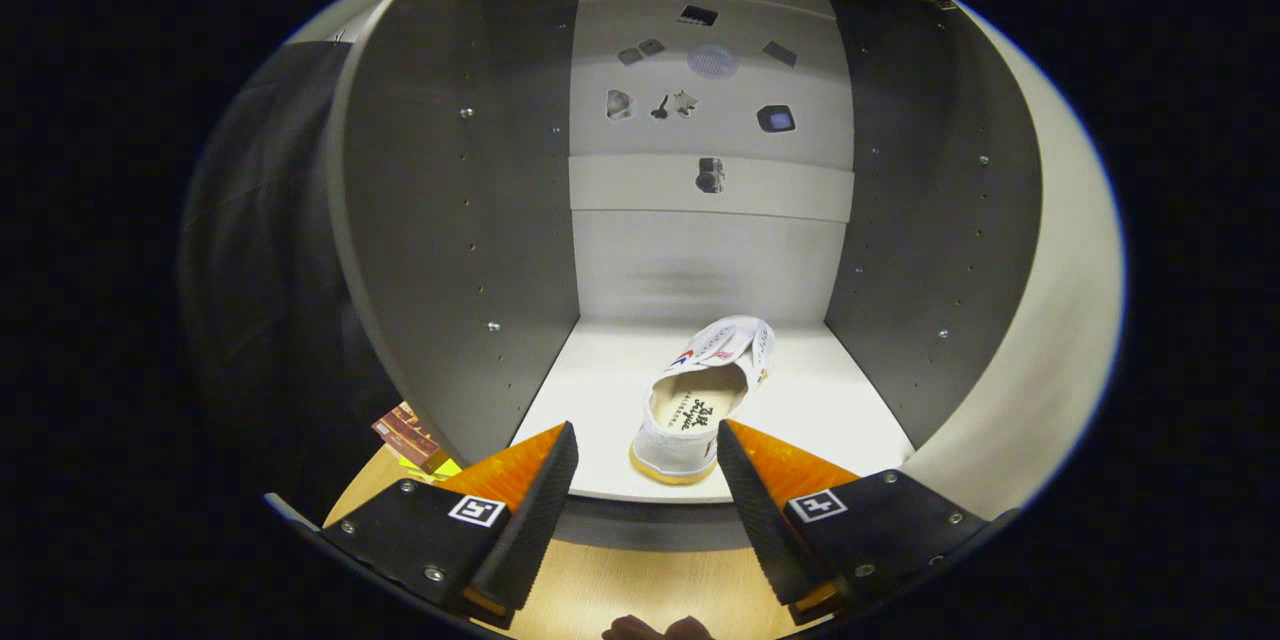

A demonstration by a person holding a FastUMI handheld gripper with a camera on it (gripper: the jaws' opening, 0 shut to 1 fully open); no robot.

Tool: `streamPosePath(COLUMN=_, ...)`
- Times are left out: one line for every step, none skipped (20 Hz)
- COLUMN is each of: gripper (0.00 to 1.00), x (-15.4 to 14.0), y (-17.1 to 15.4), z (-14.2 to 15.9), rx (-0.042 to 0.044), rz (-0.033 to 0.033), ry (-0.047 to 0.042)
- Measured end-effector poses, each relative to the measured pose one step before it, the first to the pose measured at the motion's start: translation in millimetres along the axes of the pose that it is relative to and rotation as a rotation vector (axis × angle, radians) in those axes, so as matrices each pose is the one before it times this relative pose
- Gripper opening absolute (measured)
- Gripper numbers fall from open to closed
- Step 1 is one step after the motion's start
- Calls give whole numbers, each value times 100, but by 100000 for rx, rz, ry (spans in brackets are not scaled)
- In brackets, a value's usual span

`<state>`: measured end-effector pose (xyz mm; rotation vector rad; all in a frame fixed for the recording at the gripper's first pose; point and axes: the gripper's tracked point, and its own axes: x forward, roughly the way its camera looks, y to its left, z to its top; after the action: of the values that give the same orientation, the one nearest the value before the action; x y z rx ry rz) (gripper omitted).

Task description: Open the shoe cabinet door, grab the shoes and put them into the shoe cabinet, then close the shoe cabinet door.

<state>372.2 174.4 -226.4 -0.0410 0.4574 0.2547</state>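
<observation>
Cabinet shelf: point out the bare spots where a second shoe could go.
The shelf is bare left of the shoe, up to the left wall, and right of it, up to the right wall; also behind the toe. The middle front is taken by the heel, just beyond the open tongs.

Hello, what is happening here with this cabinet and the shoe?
A person is holding a claw in front of an open shoe cabinet. A white shoe lies on the cabinet's shelf, heel toward the claw. The claw is open, and the heel sits just ahead of its fingers, untouched. The door is not closed yet.
</observation>
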Motion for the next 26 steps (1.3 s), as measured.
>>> streamPosePath(gripper=88, x=-1326, y=85, z=221, rx=870, rz=105, ry=-1807)
streamPosePath(gripper=89, x=-1355, y=99, z=299, rx=895, rz=344, ry=-1559)
streamPosePath(gripper=89, x=-1247, y=0, z=209, rx=606, rz=170, ry=-1193)
streamPosePath(gripper=90, x=-1288, y=-90, z=137, rx=613, rz=-129, ry=-852)
streamPosePath(gripper=90, x=-1386, y=-156, z=142, rx=610, rz=-276, ry=-878)
streamPosePath(gripper=90, x=-1201, y=-206, z=178, rx=521, rz=-350, ry=-967)
streamPosePath(gripper=91, x=-1140, y=-253, z=125, rx=484, rz=-366, ry=-737)
streamPosePath(gripper=91, x=-1273, y=-267, z=112, rx=294, rz=-496, ry=-437)
streamPosePath(gripper=91, x=-1235, y=-307, z=88, rx=377, rz=-203, ry=-523)
streamPosePath(gripper=92, x=-1023, y=-115, z=0, rx=134, rz=141, ry=-503)
streamPosePath(gripper=93, x=-1194, y=-164, z=77, rx=-11, rz=27, ry=-655)
streamPosePath(gripper=93, x=-1261, y=-289, z=198, rx=-213, rz=219, ry=-939)
streamPosePath(gripper=93, x=-1218, y=-221, z=168, rx=-161, rz=39, ry=-1071)
streamPosePath(gripper=93, x=-1289, y=-174, z=193, rx=-122, rz=496, ry=-1059)
streamPosePath(gripper=93, x=-1358, y=-90, z=124, rx=-327, rz=696, ry=-822)
streamPosePath(gripper=93, x=-1137, y=-159, z=150, rx=-325, rz=311, ry=-1151)
streamPosePath(gripper=93, x=-1075, y=-280, z=279, rx=-388, rz=180, ry=-1056)
streamPosePath(gripper=93, x=-1128, y=-339, z=175, rx=-193, rz=208, ry=-1177)
streamPosePath(gripper=93, x=-1166, y=-334, z=168, rx=-176, rz=624, ry=-885)
streamPosePath(gripper=93, x=-1202, y=-317, z=78, rx=344, rz=664, ry=-339)
streamPosePath(gripper=93, x=-1352, y=-431, z=54, rx=497, rz=895, ry=-387)
streamPosePath(gripper=93, x=-1297, y=-428, z=239, rx=250, rz=956, ry=-910)
streamPosePath(gripper=93, x=-1300, y=-599, z=177, rx=108, rz=657, ry=-953)
streamPosePath(gripper=93, x=-1075, y=-563, z=46, rx=179, rz=233, ry=-812)
streamPosePath(gripper=93, x=-1013, y=-589, z=55, rx=302, rz=551, ry=-507)
streamPosePath(gripper=93, x=-1120, y=-571, z=65, rx=202, rz=456, ry=-499)
